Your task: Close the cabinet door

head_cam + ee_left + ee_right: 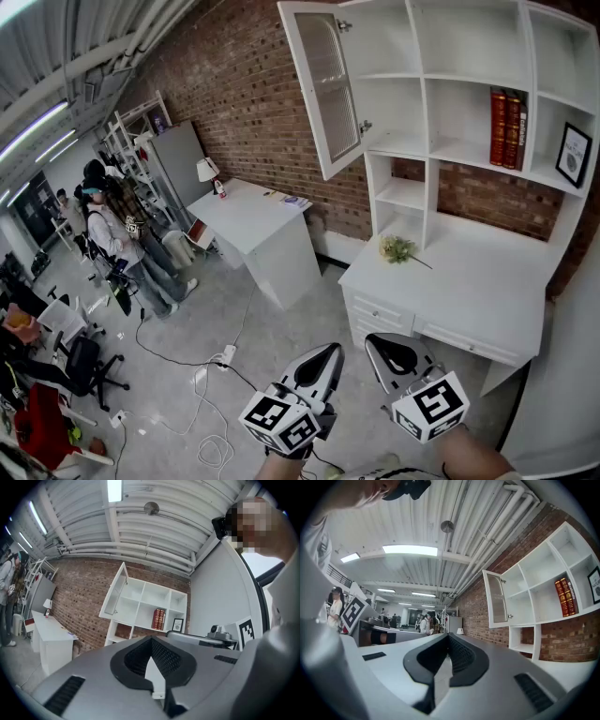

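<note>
The white cabinet door, glass-paned, stands swung open at the upper left of the white shelf unit; it also shows as the door in the left gripper view and the door in the right gripper view. Both grippers are held low at the bottom of the head view, well short of the desk and far below the door. My left gripper is shut with nothing between its jaws. My right gripper is shut and empty too. Both point level toward the shelf unit.
A white desk with drawers sits under the shelves, with a flower sprig on it. Red books and a framed picture stand on the shelves. A white table stands left, people beyond it, cables on the floor.
</note>
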Demonstrator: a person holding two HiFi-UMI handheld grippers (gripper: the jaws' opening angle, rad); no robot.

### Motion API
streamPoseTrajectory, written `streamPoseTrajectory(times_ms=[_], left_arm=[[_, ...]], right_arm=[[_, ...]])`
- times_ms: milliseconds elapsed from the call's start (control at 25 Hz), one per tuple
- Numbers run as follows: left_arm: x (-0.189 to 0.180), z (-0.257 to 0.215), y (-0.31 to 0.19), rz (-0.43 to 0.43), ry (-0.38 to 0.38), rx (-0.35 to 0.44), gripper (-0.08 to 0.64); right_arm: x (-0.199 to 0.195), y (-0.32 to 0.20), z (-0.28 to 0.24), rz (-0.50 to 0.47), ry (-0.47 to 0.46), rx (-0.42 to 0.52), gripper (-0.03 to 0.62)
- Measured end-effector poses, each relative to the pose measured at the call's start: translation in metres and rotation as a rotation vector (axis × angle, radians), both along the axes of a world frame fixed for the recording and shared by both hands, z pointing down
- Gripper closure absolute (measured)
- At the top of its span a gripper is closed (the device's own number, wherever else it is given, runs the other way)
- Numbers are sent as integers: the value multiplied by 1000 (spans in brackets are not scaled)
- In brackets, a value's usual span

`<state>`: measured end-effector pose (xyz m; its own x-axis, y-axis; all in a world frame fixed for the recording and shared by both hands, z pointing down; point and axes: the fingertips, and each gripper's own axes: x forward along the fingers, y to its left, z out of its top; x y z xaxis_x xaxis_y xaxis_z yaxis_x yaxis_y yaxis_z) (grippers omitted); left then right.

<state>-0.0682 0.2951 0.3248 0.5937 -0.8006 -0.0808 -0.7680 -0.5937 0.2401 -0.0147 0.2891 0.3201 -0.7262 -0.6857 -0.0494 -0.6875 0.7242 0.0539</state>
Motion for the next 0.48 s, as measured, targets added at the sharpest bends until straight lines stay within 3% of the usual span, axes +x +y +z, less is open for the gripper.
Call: streamPoseTrajectory(times_ms=[360, 480], left_arm=[[19, -4, -10, 6, -12, -4, 549], [18, -5, -14, -8, -12, 1, 549]], right_arm=[[20, -8, 1, 4, -16, -7, 575], [33, -10, -5, -5, -73, 2, 575]])
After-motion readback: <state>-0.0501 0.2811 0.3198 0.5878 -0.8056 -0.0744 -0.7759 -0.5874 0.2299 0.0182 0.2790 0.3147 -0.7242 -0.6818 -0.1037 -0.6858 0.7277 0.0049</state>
